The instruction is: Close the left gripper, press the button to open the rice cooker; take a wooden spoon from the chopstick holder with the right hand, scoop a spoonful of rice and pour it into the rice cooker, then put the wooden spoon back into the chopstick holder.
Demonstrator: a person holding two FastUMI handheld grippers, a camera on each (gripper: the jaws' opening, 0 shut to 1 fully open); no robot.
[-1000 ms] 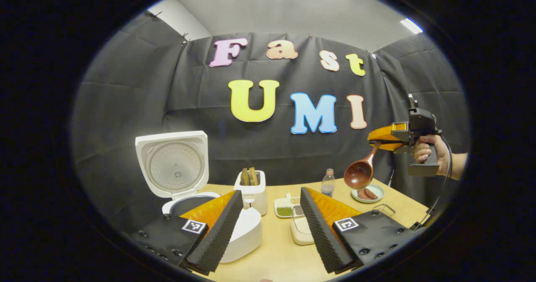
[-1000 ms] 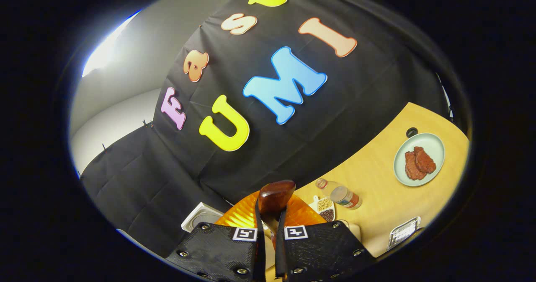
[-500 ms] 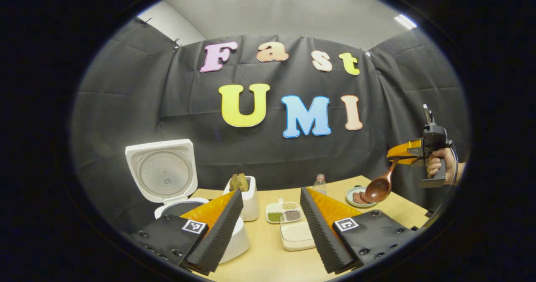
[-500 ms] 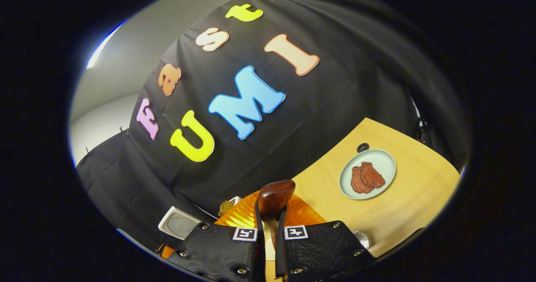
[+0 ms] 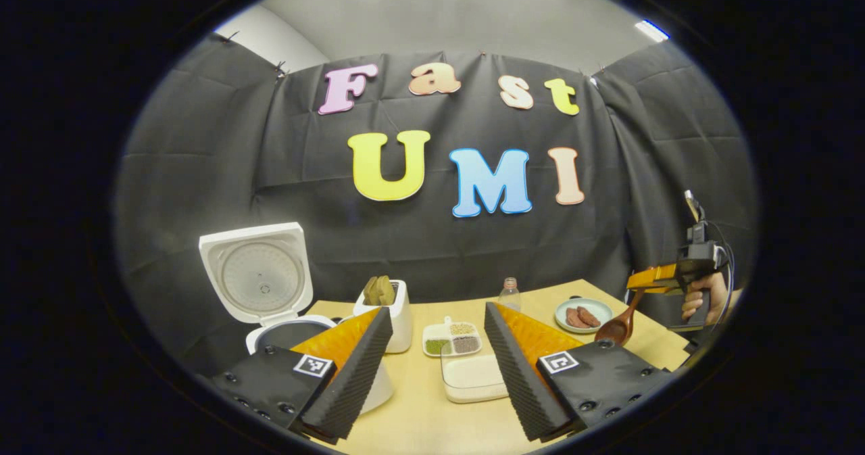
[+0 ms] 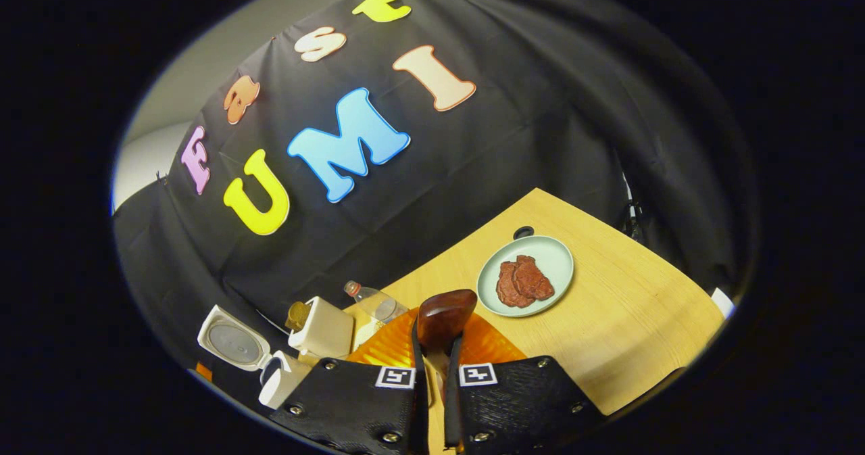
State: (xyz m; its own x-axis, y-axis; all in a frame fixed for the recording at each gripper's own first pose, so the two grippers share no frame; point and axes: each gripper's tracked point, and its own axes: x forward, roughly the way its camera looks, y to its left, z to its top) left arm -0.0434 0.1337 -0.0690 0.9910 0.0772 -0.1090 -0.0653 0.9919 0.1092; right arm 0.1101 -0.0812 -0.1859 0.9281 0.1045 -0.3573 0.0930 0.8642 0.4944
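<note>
Spoon (image 6: 442, 316), pinched in the right gripper (image 6: 432, 367), has swung from cooker (image 5: 270, 286) toward the plate (image 5: 582, 314); left gripper (image 5: 438, 360) gapes empty.

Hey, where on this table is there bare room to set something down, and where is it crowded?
Bare table lies right of and in front of the plate of meat. Another strip runs between the rice cooker and the shallow rice dish. Crowded: toaster, divided dish and bottle along the back.
</note>
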